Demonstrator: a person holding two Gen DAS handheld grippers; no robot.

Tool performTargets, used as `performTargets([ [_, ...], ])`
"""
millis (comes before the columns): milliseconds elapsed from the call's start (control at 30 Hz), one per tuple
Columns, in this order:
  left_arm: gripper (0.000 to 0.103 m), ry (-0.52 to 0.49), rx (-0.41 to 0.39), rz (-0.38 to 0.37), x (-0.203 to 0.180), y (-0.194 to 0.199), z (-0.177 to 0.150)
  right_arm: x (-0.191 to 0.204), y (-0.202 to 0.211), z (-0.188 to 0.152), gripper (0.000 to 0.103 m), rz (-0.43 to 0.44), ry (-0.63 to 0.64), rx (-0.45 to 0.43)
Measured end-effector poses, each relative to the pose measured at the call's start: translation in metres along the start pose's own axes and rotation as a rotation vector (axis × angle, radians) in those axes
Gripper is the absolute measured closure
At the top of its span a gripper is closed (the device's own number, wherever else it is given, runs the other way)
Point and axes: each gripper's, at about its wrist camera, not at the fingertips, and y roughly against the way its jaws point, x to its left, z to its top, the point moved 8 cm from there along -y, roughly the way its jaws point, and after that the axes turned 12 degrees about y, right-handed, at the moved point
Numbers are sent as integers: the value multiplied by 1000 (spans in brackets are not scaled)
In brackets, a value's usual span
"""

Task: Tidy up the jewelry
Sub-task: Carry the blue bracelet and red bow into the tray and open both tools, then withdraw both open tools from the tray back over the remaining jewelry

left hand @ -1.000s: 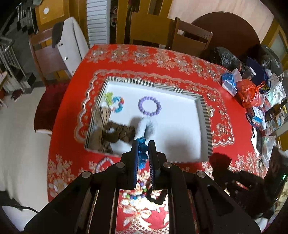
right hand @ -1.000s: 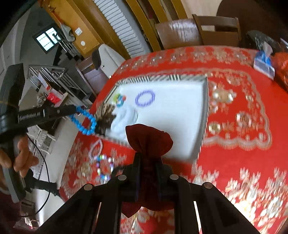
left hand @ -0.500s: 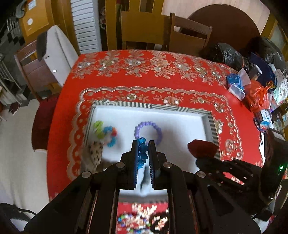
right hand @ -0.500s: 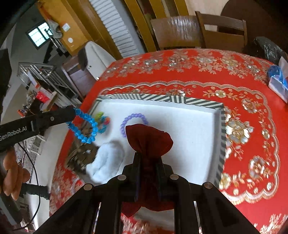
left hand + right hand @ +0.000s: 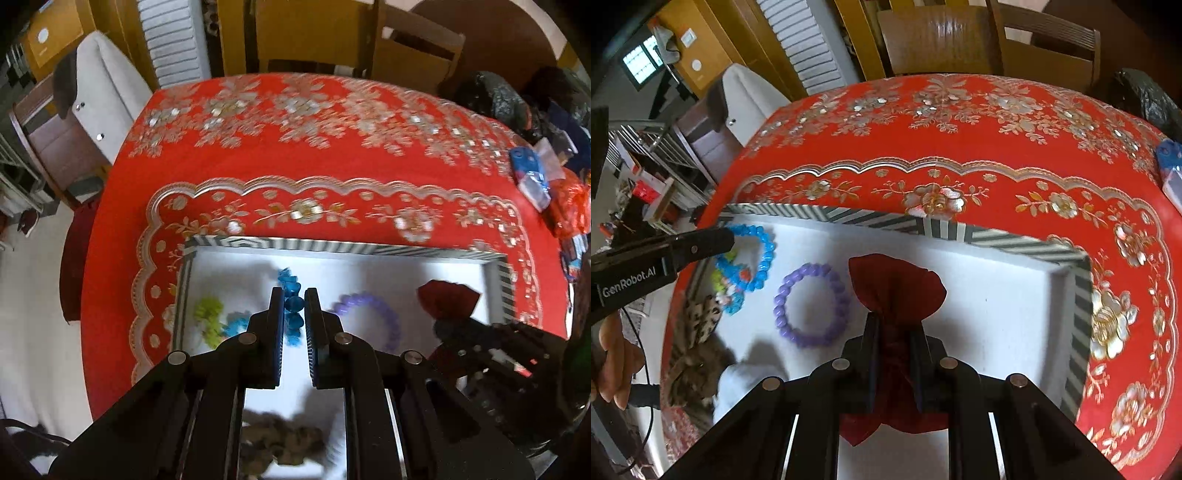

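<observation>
Meanwhile, the left gripper [image 5: 294, 306] had its fingers clamped on a blue bead bracelet [image 5: 755, 258], held above the left end of the striped-rim white tray [image 5: 945, 229]. The right gripper [image 5: 894, 332] pinched a dark red pouch [image 5: 895, 284] over the tray's middle. A purple bracelet [image 5: 812, 304] lay in the tray between them, on the red-clothed surface [image 5: 960, 125].

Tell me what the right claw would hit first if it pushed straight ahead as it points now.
Probably the white floor of the striped tray, then its far wall. The right claw is shut on the red pouch, which leads; the purple bracelet sits left of that line. Depth is uncertain.
</observation>
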Motion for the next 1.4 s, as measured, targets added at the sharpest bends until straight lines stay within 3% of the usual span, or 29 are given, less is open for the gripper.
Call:
performTargets([
  [200, 94, 18, 16, 29, 21, -18, 1, -6, -20, 8, 89, -27, 8, -1],
  [333, 93, 27, 13, 50, 29, -22, 0, -7, -18, 12, 58, -27, 8, -25],
  [400, 90, 27, 14, 54, 31, -22, -1, -7, -13, 12, 58, -15, -4, -37],
  [533, 68, 40, 0, 49, 34, -16, -3, -7, 10, 7, 58, -5, -34, -74],
  [733, 56, 48, -55, 52, 35, 14, -11, 4, 49, -9, 58, 25, -61, -124],
  [1000, 56, 38, -134, 77, 34, 59, -37, 28, 93, -36, 57, 70, -56, -182],
  [1400, 56, 69, -169, 115, 37, 96, -109, 51, 132, -86, 57, 82, -11, -206],
])
